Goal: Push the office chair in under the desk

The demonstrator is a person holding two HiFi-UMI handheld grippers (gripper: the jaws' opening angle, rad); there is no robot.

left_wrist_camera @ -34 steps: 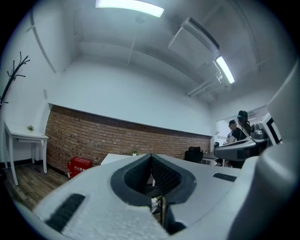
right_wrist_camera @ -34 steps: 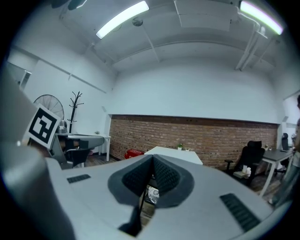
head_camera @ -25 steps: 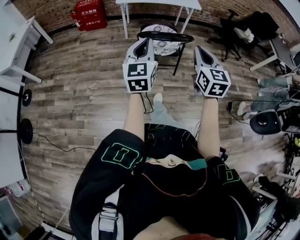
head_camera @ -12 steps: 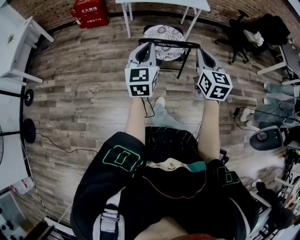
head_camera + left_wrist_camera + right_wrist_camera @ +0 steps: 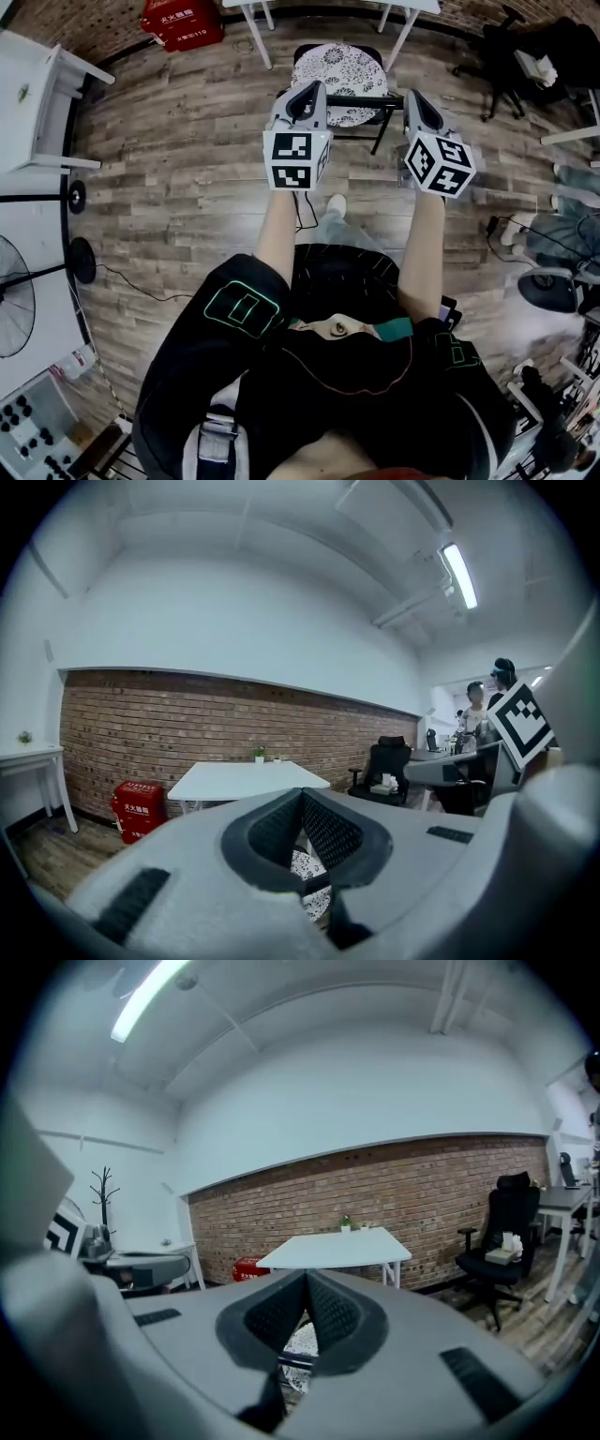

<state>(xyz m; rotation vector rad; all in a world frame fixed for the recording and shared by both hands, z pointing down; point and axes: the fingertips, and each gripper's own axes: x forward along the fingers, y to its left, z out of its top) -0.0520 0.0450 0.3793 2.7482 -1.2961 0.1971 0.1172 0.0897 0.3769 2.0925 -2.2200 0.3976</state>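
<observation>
Both pairs of jaws are pressed fully together and hold nothing. The left gripper and right gripper set their blunt grey tips at the thin black back rail of the chair, seemingly as pushers. Contact is unclear. Its rounded seat, with a lacy pattern, sits just short of the far white, slim-legged desk, on a wood-plank floor.

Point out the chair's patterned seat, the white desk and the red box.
chair's patterned seat (image 5: 342, 70), head view, middle of the cushion.
white desk (image 5: 337, 1249), right gripper view, centre of its top.
red box (image 5: 183, 23), head view, its top face.
</observation>
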